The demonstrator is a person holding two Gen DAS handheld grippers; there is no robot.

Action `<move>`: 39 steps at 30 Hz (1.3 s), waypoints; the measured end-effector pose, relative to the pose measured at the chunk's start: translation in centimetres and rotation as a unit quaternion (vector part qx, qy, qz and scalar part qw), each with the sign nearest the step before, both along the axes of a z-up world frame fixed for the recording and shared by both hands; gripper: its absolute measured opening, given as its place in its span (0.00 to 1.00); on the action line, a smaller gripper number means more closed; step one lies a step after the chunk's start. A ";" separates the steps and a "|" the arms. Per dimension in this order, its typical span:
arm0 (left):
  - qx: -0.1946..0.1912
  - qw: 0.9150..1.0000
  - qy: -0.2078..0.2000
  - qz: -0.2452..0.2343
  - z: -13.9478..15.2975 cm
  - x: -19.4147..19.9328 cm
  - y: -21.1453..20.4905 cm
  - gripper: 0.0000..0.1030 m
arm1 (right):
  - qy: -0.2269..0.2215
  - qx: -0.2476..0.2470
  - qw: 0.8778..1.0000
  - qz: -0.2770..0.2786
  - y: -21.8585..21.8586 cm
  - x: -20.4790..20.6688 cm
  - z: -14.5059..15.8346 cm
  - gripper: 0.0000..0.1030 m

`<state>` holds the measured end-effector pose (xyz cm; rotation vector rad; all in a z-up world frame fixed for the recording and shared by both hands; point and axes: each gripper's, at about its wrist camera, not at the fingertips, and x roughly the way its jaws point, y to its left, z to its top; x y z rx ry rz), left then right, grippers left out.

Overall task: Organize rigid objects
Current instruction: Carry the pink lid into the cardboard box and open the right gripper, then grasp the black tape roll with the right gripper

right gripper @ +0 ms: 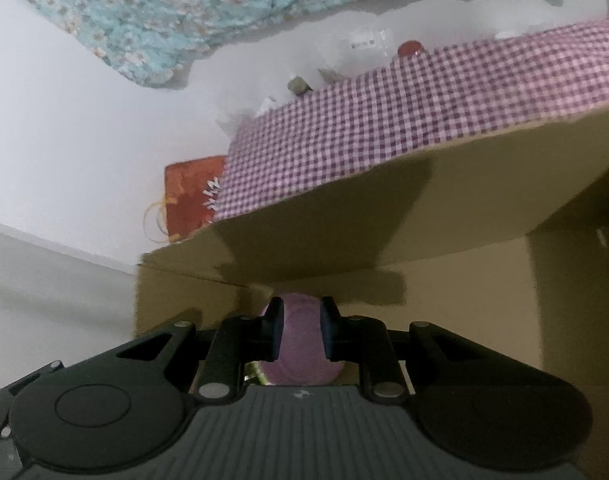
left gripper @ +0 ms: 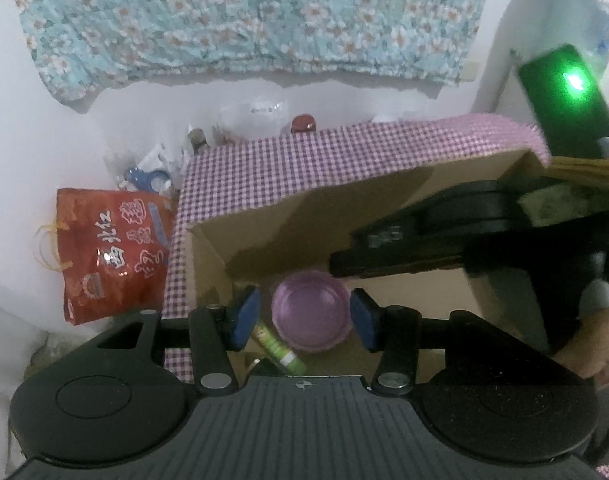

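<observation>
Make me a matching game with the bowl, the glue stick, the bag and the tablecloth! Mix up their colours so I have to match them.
Things:
1. bowl
2. glue stick
3. bag
4. tablecloth

Colours:
A. red
B. purple and white checks
C. green
D. plain purple

Pairs: 1-D, 2-C, 3-A, 4-B

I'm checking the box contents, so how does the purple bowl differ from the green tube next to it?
The purple bowl is round and wide; the green tube is slim and long. The bowl sits mouth up, while the tube lies on its side, partly hidden behind the left gripper's finger. Both rest on the floor of the cardboard box.
</observation>
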<state>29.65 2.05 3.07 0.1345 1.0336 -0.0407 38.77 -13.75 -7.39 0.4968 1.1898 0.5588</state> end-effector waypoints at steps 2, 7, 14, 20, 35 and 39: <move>-0.007 1.000 -0.011 -0.001 1.2 -0.9 0.2 0.49 | -0.012 0.009 1.000 -0.001 -1.1 -1.0 1.2 0.21; -0.027 0.999 -0.039 -0.001 4.7 -4.4 0.5 0.52 | -0.015 0.074 0.997 -0.021 -5.5 -4.4 4.3 0.21; -0.046 0.995 -0.085 -0.026 9.2 -12.4 0.3 0.60 | -0.067 0.128 0.989 -0.036 -12.0 -13.2 9.3 0.22; -0.078 0.993 -0.083 -0.016 7.8 -18.7 0.4 0.73 | -0.108 0.109 0.987 -0.038 -14.4 -21.3 9.4 0.44; -0.079 0.996 0.048 -0.001 -5.6 -23.1 -1.4 0.78 | -0.018 0.037 0.999 -0.010 -9.8 -27.3 -0.6 0.44; -0.063 0.996 0.064 -0.008 -7.6 -22.8 -1.9 0.76 | -0.004 0.026 1.000 0.003 -8.5 -27.3 -2.1 0.44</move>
